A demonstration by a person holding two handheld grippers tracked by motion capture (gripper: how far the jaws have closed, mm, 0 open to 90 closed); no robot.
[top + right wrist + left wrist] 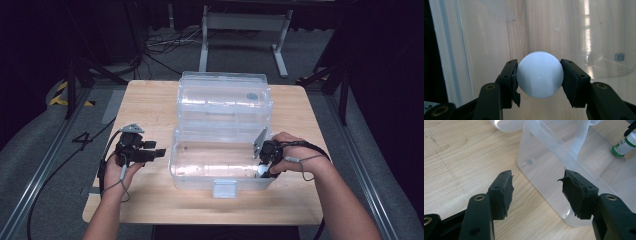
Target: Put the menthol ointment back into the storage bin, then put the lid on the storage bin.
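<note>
My right gripper (pixel 539 76) has its fingers (pixel 510 77) pressed on either side of a white bottle (pixel 539 76), seen end-on as a round pale disc that sits squarely between the two pads and touches both. In the high view that gripper (pixel 264 167) reaches down inside the clear box (pixel 220 182), at its right end, just inside the front wall, and the white end of the bottle (pixel 261 170) shows just below my hand (pixel 290 152). Past my right fingers, through the clear bottom of the box, I see the wood of the table (pixel 544 25), and the box wall rises to the left of them.

My left gripper (pixel 536 192) has its fingers (pixel 504 192) wide apart with nothing between them. It hovers over the table (pixel 461 165) just outside the left end of the box (pixel 544 170); the near corner of the box lies ahead of my right-hand finger and slightly between the two. In the high view this gripper (pixel 150 152) points toward the box's left wall and stands just beside it without touching. Farther beyond my left fingers, through the clear walls, the bottle (pixel 625 145) shows with a green-and-white label.

The lid (pixel 225 97) stands open, lying back on the table behind the box, well away from both sets of fingers.
</note>
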